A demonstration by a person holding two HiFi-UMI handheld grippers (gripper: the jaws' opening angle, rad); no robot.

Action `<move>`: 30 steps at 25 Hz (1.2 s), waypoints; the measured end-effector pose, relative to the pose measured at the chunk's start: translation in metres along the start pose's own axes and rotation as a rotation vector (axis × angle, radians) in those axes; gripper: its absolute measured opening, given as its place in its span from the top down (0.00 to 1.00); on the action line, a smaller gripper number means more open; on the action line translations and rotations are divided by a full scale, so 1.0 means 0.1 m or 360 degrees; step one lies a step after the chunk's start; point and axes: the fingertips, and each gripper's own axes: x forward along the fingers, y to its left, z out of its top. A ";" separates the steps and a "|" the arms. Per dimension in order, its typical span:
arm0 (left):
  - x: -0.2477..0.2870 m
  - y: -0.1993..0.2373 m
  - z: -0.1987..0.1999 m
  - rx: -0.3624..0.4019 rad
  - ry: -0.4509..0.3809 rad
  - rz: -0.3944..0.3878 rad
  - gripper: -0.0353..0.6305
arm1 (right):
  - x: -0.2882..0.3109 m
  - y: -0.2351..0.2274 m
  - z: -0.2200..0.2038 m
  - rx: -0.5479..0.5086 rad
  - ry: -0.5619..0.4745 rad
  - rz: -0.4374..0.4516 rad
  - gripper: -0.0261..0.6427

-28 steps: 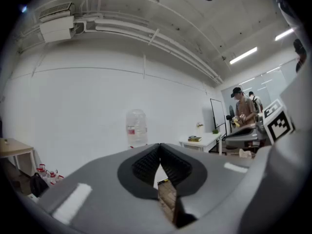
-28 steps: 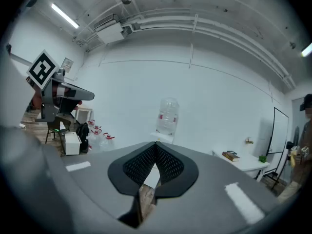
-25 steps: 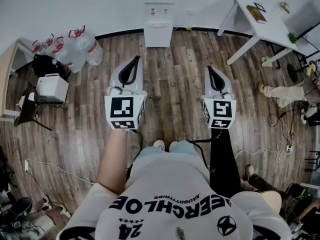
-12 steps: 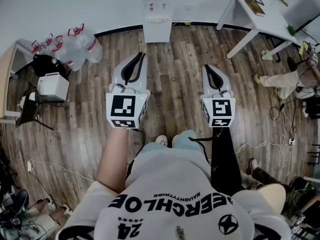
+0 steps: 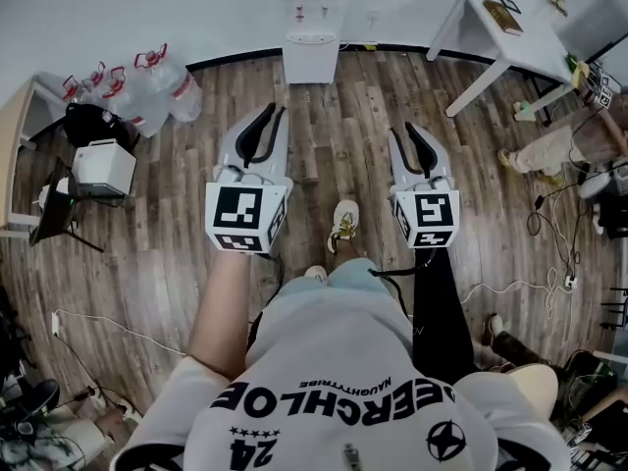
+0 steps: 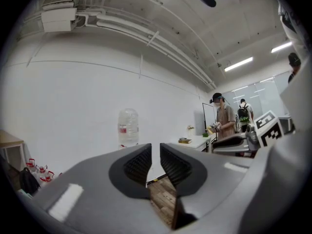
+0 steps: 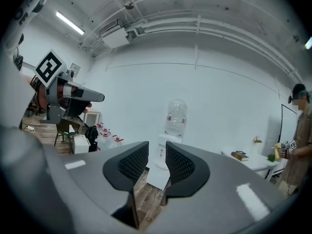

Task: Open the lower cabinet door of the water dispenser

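Grey-shelled and black-padded, the right gripper (image 5: 402,131) is pointing roughly level with its jaws partly apart; they have just been opening, and nothing is sitting between them but air. Beside it, the left gripper (image 5: 275,109) is keeping its jaws only a narrow slit apart, likewise gripping nothing, with bare wall showing through the gap. Under both tools the wooden floor (image 5: 339,165) is running ahead uncluttered. Straight out beyond the fingertips, well apart from both grippers and standing against the white wall, the water dispenser (image 5: 312,13) is waiting with its bottle on top; the right gripper's view is framing it almost exactly between the jaws, while for the left gripper it is lying ahead and a little to the right. The lower cabinet door (image 5: 310,65) is looking shut, though it is too small here to make out a handle or edge. As I am judging it, no part of the task is done: the approach across the floor, the catch on the door and the pull outward are all remaining.
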 end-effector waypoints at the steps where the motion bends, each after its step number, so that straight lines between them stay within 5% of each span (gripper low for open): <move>1: 0.02 0.00 -0.01 -0.0006 0.0001 0.0001 0.87 | 0.02 -0.01 0.00 0.0005 -0.0006 0.0004 0.83; 30: 1.33 0.21 -0.06 0.0007 0.0064 -0.0005 0.82 | 1.17 -0.81 -0.04 0.0081 -0.0061 0.0080 0.83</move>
